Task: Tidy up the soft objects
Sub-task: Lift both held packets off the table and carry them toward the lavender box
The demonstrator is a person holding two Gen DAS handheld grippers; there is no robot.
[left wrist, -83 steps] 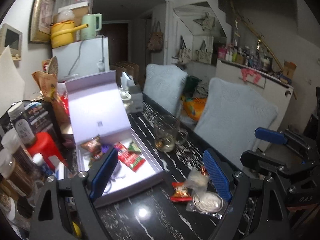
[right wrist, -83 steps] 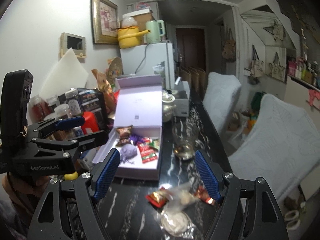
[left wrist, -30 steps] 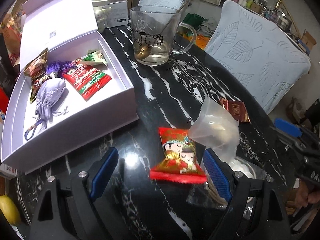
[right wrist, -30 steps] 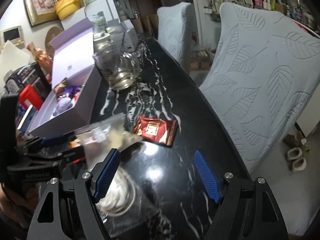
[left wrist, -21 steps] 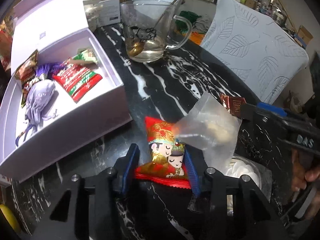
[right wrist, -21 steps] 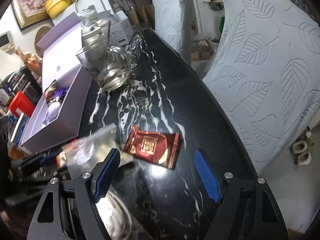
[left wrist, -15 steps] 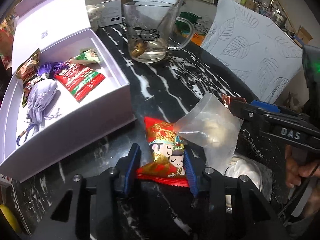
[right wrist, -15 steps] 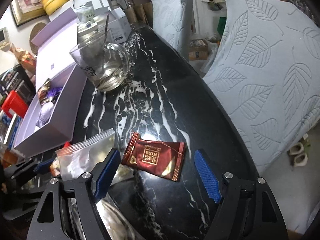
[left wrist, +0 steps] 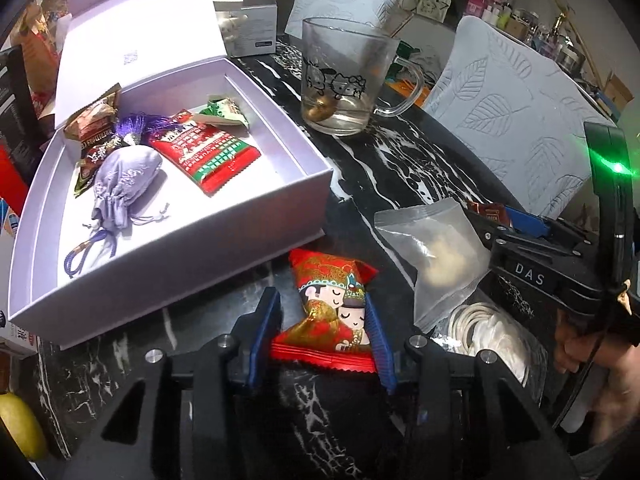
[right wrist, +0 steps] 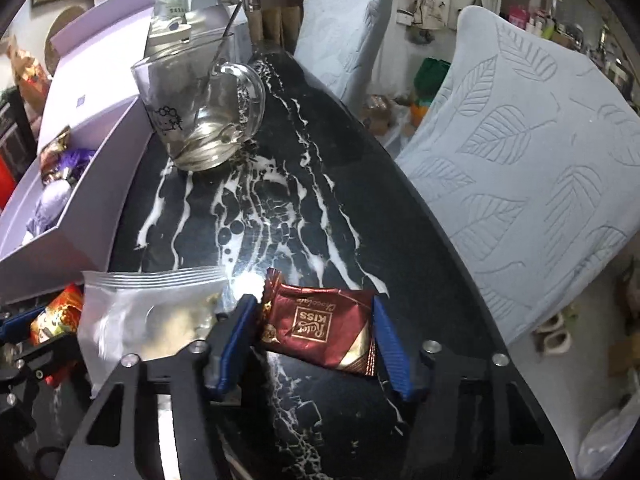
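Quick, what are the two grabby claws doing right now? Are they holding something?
Left gripper: closed on the red candy packet.
Right gripper: its fingers have just been closing on the dark red chocolate packet, now pinched between them.

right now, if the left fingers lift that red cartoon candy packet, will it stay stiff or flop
The red cartoon candy packet looks puffy and creased, so it will probably flop a little at its crimped ends. It seems light for its size, a thin wrapper with small contents. The foil looks glossy, so it could slide between the left gripper fingers, which have just been closing on it.
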